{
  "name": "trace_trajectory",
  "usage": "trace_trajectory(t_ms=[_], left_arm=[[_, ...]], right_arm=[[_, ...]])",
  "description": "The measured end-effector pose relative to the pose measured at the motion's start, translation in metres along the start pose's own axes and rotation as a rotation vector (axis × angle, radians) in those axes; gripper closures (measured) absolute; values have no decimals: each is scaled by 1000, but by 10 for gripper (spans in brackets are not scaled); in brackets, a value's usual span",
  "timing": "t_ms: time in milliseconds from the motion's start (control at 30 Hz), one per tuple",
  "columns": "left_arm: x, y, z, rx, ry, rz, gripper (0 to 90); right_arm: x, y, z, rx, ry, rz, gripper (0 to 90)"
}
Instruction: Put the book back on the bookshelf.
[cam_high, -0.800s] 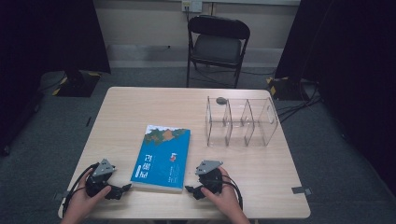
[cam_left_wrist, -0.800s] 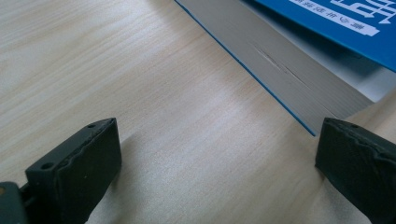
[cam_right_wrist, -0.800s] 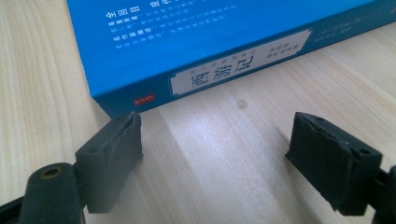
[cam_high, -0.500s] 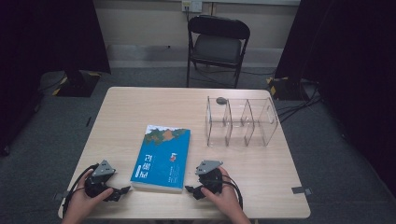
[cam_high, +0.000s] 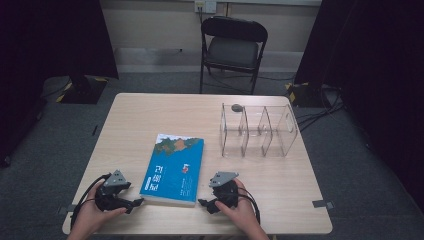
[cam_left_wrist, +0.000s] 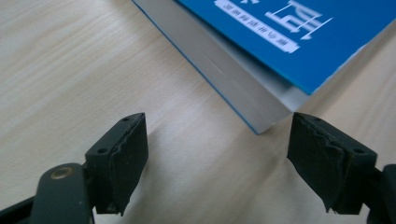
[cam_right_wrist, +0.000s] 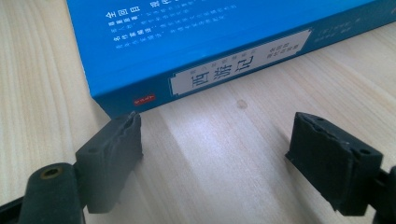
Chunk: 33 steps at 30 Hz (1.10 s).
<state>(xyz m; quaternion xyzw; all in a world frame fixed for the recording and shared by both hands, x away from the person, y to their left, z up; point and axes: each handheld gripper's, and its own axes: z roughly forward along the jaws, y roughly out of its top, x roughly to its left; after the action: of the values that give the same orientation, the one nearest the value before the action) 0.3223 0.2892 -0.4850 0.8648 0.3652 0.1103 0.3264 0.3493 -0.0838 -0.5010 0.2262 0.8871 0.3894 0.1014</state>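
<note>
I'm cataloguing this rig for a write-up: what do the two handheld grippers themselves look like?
Both the left gripper and the right gripper are black, each topped by a grey three-cornered plate and trailing a black cable. Their blocky black jaws carry rough-edged rubbery pads with small screw holes.

Blue book (cam_left_wrist: 280, 28) cut off by the top and right edges in the left gripper view, cover lettering only partly legible; likewise cropped at the top in the right gripper view. Small dark object (cam_high: 236, 107) behind the clear organizer (cam_high: 260, 131), too small to identify. Forearms cropped at the bottom edge of the high view.
</note>
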Motion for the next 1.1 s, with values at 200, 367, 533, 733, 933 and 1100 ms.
trace_trajectory(t_ms=[200, 367, 533, 733, 933, 1100], left_arm=[[-3, 4, 6, 24, 1, 49, 242], [-9, 8, 11, 9, -23, 78, 272], [-12, 10, 8, 21, -49, 116, 381], [-15, 12, 7, 7, -83, 137, 503], [-19, 16, 6, 8, -70, 103, 497], [-18, 18, 4, 18, -76, 96, 498]], right_arm=[[1, 0, 0, 0, -9, 9, 166], [3, 0, 0, 1, -19, 18, 158], [4, 0, 0, 2, -21, 21, 157], [4, 0, 0, 2, -22, 22, 158], [4, 0, 0, 2, -23, 23, 157], [4, 0, 0, 2, -24, 24, 157]])
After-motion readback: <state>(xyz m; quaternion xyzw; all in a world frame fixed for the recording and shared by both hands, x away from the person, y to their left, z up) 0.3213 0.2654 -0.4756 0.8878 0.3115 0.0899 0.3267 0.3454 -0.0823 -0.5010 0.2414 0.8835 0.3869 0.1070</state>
